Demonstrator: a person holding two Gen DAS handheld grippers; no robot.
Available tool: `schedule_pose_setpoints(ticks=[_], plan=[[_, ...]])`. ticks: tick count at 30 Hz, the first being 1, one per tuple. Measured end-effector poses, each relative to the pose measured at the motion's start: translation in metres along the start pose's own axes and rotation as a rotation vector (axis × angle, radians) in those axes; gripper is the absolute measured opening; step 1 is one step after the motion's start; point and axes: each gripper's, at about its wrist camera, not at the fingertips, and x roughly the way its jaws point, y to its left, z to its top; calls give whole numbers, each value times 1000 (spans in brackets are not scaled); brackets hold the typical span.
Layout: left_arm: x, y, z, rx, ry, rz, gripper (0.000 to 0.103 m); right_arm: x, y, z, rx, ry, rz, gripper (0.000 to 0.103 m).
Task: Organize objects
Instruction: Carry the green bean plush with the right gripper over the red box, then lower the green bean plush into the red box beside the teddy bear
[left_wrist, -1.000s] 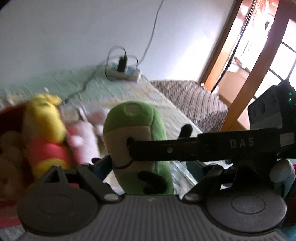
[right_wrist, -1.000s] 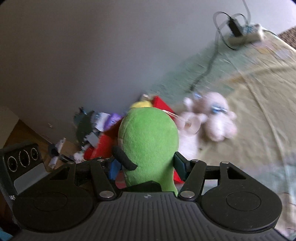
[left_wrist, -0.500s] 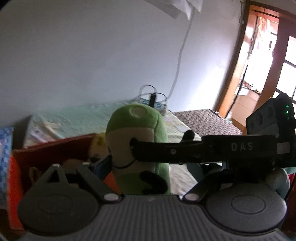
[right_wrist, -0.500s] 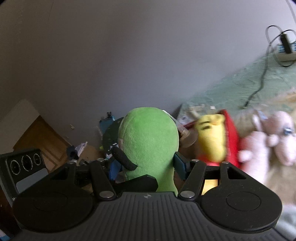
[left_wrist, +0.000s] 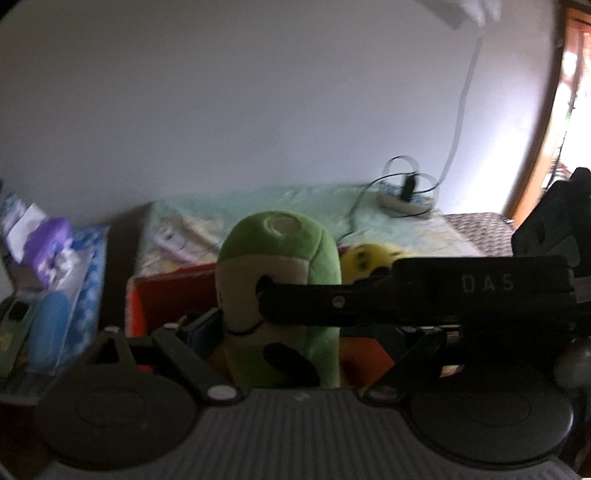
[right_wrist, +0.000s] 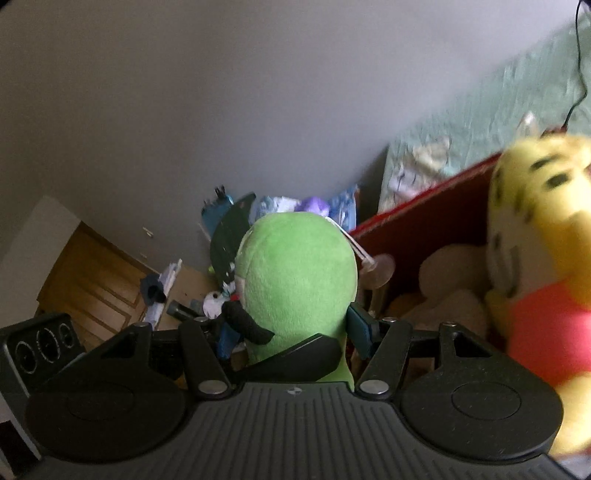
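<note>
Green plush (right_wrist: 295, 280) pinched by both right tongs (right_wrist: 291, 328) and left tongs (left_wrist: 295, 325), carried off the bed (left_wrist: 295, 206) within the last second, now beside the red box (right_wrist: 436, 229); drop-in likely next

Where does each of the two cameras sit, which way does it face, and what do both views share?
Left wrist: on the left gripper, facing the wall and bed; its fingers flank the green plush, with the right gripper's body crossing in front.
Right wrist: on the right gripper, facing the wall corner and floor clutter; its fingers clamp the plush's back.
Shared: the green plush, red box, yellow plush.
</note>
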Motion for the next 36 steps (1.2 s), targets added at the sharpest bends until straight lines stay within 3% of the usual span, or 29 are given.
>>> schedule_pose_setpoints(ticks=[8,15,21,27,36], plan=[[34,29,-16,-59,105,51,86,45,-13,0,28,105,-61,63],[58,33,-26,-96,185,26,86,50,-26,-2,80,141,-120,63],[64,27,-24,-74,190,28,89,43,-33,-1,133,129,-118,63],[70,15,-23,-67,207,1,91,31,-38,2,120,110,-183,61],[75,17,-23,-75,208,-6,92,34,-44,2,132,117,-177,61]])
